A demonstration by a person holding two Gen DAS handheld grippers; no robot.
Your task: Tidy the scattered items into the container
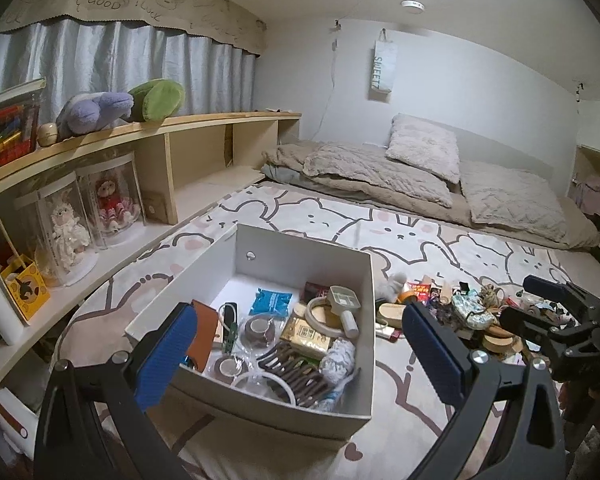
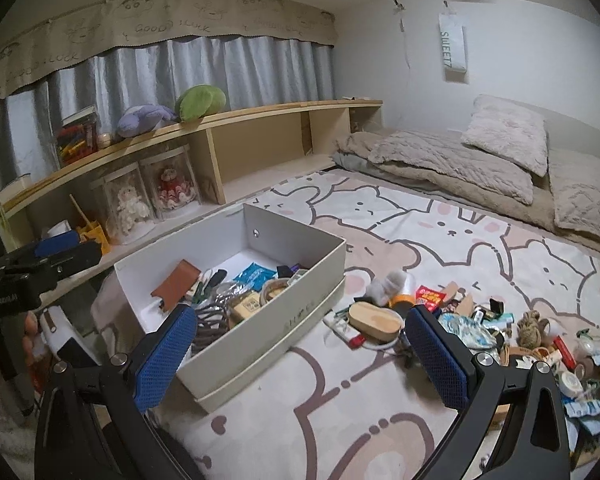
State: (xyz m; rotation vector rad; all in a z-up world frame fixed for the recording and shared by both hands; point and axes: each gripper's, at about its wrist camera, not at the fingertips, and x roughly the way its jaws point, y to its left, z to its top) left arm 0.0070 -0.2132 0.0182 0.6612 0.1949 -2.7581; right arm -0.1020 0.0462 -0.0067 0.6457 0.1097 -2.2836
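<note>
A white open box [image 1: 296, 254] sits on the cartoon-print sheet and holds several small items: a brown wallet [image 1: 204, 330], a blue packet [image 1: 270, 300], a white scoop [image 1: 342, 308] and dark hair clips. My left gripper [image 1: 300, 356] hovers open above the box's near end with nothing between its blue pads. Right of the box lies a pile of scattered items [image 2: 480, 328], including a wooden oval piece [image 2: 376, 320] and a white sock [image 2: 388, 284]. My right gripper [image 2: 300, 356] is open and empty, low over the sheet between the box [image 2: 268, 340] and the pile.
A long wooden shelf [image 1: 188, 120] runs along the left, with dolls in clear cases [image 1: 112, 196], plush toys [image 1: 96, 110] and a yellow box [image 1: 26, 288]. Folded bedding and pillows [image 1: 424, 148] lie at the back. The printed sheet [image 2: 340, 408] spreads in front.
</note>
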